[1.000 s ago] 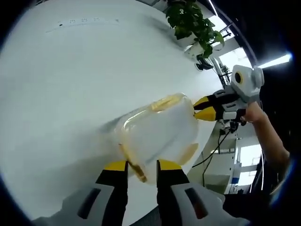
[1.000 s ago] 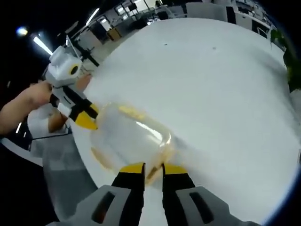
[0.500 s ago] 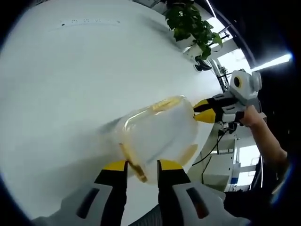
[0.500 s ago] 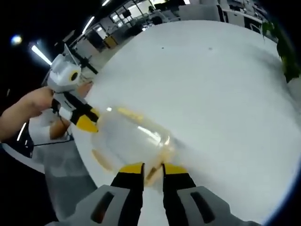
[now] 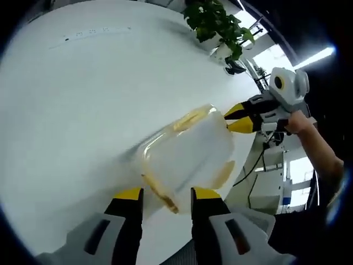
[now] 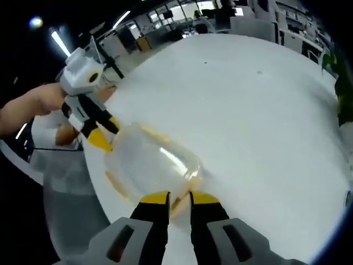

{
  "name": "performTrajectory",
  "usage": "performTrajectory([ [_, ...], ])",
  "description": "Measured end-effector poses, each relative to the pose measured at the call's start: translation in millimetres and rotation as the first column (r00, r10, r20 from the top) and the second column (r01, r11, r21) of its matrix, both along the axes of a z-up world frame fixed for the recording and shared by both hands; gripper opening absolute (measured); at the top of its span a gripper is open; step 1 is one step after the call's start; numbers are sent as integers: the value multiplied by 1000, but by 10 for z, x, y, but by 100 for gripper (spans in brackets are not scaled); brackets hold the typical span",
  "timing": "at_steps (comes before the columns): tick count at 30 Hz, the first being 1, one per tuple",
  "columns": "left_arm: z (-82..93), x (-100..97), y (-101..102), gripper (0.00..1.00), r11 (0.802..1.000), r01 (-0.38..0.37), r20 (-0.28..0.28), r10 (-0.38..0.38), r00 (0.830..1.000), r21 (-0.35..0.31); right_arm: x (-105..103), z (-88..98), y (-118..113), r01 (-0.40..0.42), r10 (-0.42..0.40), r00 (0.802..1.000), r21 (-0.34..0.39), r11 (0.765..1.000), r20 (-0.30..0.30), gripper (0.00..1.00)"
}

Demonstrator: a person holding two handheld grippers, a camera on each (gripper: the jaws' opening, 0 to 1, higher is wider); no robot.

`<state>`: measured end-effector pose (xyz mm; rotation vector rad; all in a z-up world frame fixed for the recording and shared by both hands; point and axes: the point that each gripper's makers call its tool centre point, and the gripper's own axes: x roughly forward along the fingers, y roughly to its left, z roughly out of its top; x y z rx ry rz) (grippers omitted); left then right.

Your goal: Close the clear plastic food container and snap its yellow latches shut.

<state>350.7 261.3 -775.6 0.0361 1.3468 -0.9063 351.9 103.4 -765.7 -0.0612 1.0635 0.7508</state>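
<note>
Clear container (image 5: 190, 154) is sitting near the edge of the white table (image 5: 77, 99), lid down on it. Left tool (image 5: 165, 194) is straddling the near-end yellow latch (image 5: 160, 193), jaws parted a little, gripping nothing I can confirm. Right tool (image 6: 174, 197) is working the opposite end latch (image 6: 179, 203), jaws also narrowly apart; whether they are pinching it, cannot tell. Holding from both ends is probably bracing the box so latch pressure isn't sliding it. Plant (image 5: 215, 22) is standing well apart at the far edge.
</note>
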Motion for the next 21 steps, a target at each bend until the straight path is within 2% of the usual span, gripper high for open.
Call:
performTrajectory([
  [3, -13, 39, 42, 33, 998, 51, 52, -53, 997, 42, 25, 27, 7, -28, 28, 999, -10, 1000, 23, 13],
  [6, 23, 71, 39, 33, 994, 85, 103, -92, 990, 64, 37, 100, 58, -40, 39, 999, 13, 999, 37, 13],
  [8, 50, 87, 34, 33, 991, 109, 133, -119, 984, 81, 42, 146, 115, -87, 87, 994, 8, 996, 63, 13],
  [13, 112, 113, -9, 34, 976, 178, 194, -200, 960, 125, 14, 182, 229, -174, 177, 980, -31, 984, 88, 14],
  [14, 114, 132, 14, 34, 963, 213, 216, -245, 945, 162, 33, 178, 248, -189, 192, 977, -39, 981, 96, 14],
  [15, 124, 127, 5, 34, 958, 230, 228, -266, 937, 172, 39, 179, 262, -192, 195, 976, -40, 981, 97, 14],
  [17, 151, 110, -42, 34, 957, 235, 234, -270, 934, 167, 37, 184, 298, -213, 216, 971, -44, 976, 101, 14],
  [18, 173, 115, -71, 34, 954, 249, 251, -285, 925, 167, 51, 181, 311, -218, 222, 969, -48, 975, 104, 14],
  [21, 201, 94, -126, 34, 947, 274, 263, -311, 913, 169, 65, 193, 355, -244, 247, 963, -46, 969, 109, 14],
])
